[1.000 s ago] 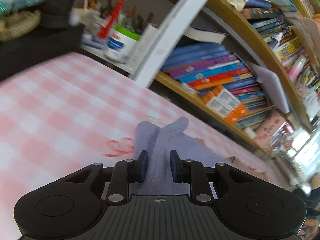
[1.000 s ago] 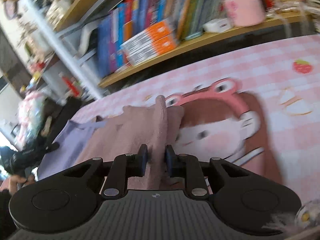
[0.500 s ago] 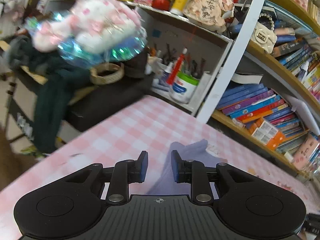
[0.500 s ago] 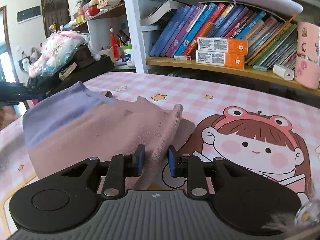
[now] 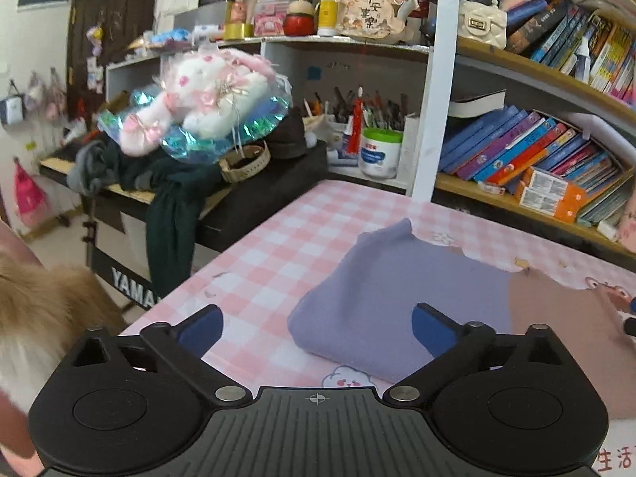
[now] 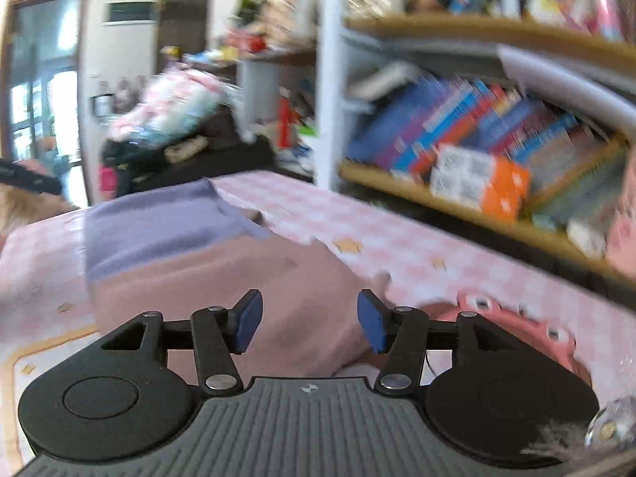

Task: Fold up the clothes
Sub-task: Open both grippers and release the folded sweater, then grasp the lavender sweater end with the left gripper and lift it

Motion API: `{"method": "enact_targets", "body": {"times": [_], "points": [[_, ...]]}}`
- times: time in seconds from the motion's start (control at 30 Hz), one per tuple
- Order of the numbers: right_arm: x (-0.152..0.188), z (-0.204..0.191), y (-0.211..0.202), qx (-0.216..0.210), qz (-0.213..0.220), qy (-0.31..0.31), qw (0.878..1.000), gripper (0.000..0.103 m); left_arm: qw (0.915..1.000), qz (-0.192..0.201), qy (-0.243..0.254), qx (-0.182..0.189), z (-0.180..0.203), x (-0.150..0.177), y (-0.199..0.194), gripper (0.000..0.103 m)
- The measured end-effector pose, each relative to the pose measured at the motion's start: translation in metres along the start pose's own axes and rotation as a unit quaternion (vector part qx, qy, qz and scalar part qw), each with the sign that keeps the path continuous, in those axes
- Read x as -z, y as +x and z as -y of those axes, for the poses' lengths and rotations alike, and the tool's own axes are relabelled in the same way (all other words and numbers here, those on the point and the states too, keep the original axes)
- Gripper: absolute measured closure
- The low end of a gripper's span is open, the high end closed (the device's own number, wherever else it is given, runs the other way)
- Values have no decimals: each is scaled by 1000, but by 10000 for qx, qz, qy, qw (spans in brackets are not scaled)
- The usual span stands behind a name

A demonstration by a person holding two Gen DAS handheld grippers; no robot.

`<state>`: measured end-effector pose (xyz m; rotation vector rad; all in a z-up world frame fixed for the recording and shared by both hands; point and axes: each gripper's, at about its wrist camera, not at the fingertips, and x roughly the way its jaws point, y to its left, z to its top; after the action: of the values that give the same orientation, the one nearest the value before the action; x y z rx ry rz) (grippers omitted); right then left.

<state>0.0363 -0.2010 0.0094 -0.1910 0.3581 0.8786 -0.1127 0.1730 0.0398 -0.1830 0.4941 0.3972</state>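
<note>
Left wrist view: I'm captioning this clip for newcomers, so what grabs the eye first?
The folded purple-and-pink garment lies on the pink checked tablecloth, just ahead of the open left hand-held gripper. Behind it to the left, a white-and-pink plush toy in shiny wrap tops a cluttered black keyboard.

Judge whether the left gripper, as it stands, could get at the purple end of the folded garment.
Probably yes: the left gripper is open, the garment lies flat just ahead on the tablecloth, and nothing sits between them.
</note>
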Motion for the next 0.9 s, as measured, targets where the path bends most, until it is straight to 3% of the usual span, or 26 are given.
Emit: {"method": "enact_targets", "body": {"times": [0.13,0.2,0.3,0.43,0.57,0.63,0.67,0.73,0.87,0.9], "points": [[7,-1,-10,-340,220,235,9989,55,9992,-187,-335,77,5,2,11,0],[8,-7,-11,-375,161,85,9991,58,9954,-153,-914,231,0,5,16,0],[10,-15,-9,-426,1,-88,9991,61,9767,-291,-2000,718,-12,9,29,1],[14,-15,-4,-635,-258,-132,9976,65,9463,-770,-3066,682,-26,17,50,1],[20,-17,-2,-686,-371,-321,9964,65,9158,-857,-3837,823,-37,27,65,2],[21,-17,-2,-711,-415,-343,9960,64,9110,-739,-3975,815,-38,27,68,3],[22,-16,-2,-718,-431,-339,9959,64,9101,-700,-4009,785,-38,27,70,6],[23,-15,-1,-736,-498,-360,9954,63,9088,-684,-4044,773,-37,28,75,26],[25,-12,-1,-799,-648,-400,9939,57,9080,-599,-4092,667,-35,30,77,47],[26,-12,-1,-812,-679,-405,9936,57,9075,-610,-4106,641,-36,32,78,58]]}}
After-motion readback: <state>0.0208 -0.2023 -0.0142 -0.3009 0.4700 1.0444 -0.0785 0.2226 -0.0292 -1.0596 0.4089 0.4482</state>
